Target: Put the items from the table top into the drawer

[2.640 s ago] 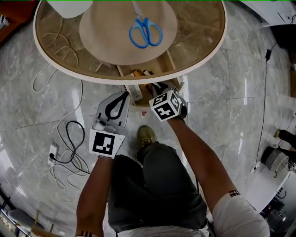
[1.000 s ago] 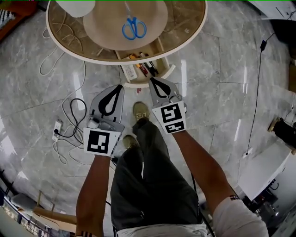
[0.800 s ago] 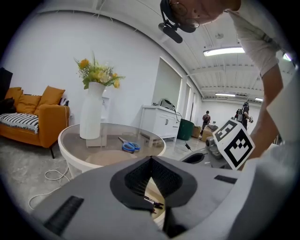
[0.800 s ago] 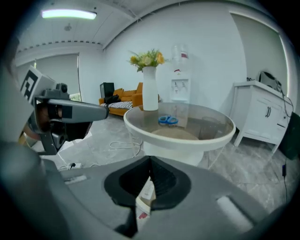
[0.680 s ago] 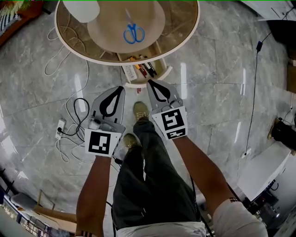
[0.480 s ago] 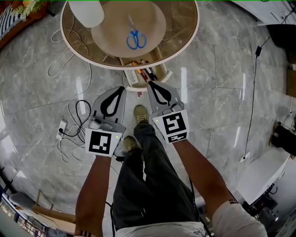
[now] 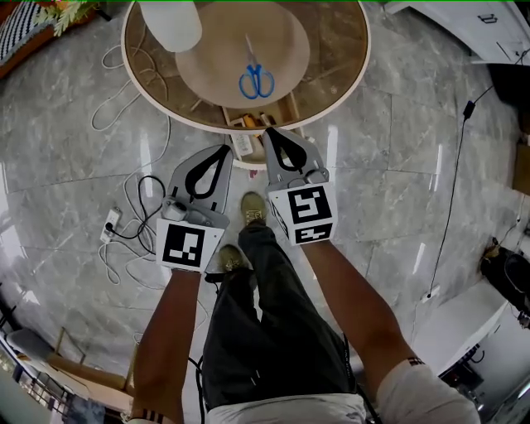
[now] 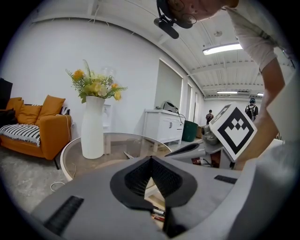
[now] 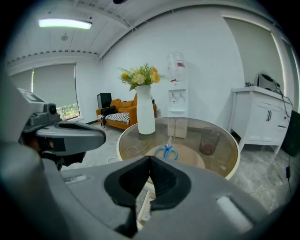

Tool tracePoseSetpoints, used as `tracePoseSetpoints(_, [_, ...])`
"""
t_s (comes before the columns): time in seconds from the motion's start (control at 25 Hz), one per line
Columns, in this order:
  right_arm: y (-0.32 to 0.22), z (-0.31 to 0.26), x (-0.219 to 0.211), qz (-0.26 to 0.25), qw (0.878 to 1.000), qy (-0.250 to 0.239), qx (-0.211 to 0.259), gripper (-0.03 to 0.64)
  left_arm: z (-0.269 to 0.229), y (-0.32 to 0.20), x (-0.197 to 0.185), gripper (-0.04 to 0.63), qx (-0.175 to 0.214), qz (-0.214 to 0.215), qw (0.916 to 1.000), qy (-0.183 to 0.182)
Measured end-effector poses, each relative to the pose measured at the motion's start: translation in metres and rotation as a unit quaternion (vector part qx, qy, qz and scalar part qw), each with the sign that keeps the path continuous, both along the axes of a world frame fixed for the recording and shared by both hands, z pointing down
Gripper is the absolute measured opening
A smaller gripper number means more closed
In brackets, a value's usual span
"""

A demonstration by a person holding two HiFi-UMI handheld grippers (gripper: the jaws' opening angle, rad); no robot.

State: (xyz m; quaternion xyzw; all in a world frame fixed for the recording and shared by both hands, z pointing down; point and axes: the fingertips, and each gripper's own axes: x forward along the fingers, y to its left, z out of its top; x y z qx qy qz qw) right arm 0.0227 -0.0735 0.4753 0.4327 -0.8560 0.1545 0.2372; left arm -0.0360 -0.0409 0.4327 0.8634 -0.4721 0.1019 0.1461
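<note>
The job looks partly done, as far as can be judged. The drawer (image 7: 292, 108) under the round glass worktop (image 7: 348, 91) stands pulled out toward the person, and several small things already lie in it: pen-like sticks and a white labelled piece, too small to name with certainty. The blue-handled scissors (image 7: 257, 81) are not yet put away; they rest on the round tan mat (image 7: 217, 62) in the middle of the worktop, just behind the drawer. From the right gripper view a clear tumbler (image 9: 208, 140) also stands on the glass to the right of the mat, and it may have to go in as well. The tall white vase (image 7: 171, 21) of yellow flowers at the far edge seems too big for the drawer. Both tongs hang over the floor on the near side of the worktop, side by side. The left tongs (image 7: 222, 151) are closed with nothing between the pads, and so are the right tongs (image 7: 270, 132), whose tips overlap the drawer's front from the head view. No brand or wording is legible anywhere; the only print is the black-and-white square markers on the gripper cubes.
</note>
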Motion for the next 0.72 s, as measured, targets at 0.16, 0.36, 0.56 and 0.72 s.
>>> tracePoseSetpoints(0.16, [-0.014, 0.000, -0.009, -0.001, 1.000, 0.005, -0.005, 0.002, -0.004, -0.012, -0.005, 0.000, -0.001, -0.007, 1.0000, -0.003])
tracePoseSetpoints(0.36, [-0.039, 0.009, -0.017, 0.005, 1.000, 0.017, -0.019, 0.002, -0.008, -0.034, -0.016, 0.000, 0.002, -0.019, 0.9998, -0.004])
tracePoseSetpoints(0.56, [-0.063, 0.018, -0.022, 0.010, 0.999, 0.036, -0.033, 0.003, -0.007, -0.049, -0.017, 0.000, 0.005, -0.022, 0.9997, -0.004])
tracePoseSetpoints(0.72, [-0.079, 0.030, -0.026, 0.013, 0.998, 0.049, -0.049, 0.010, -0.001, -0.060, -0.020, 0.000, 0.003, -0.028, 0.9996, -0.001])
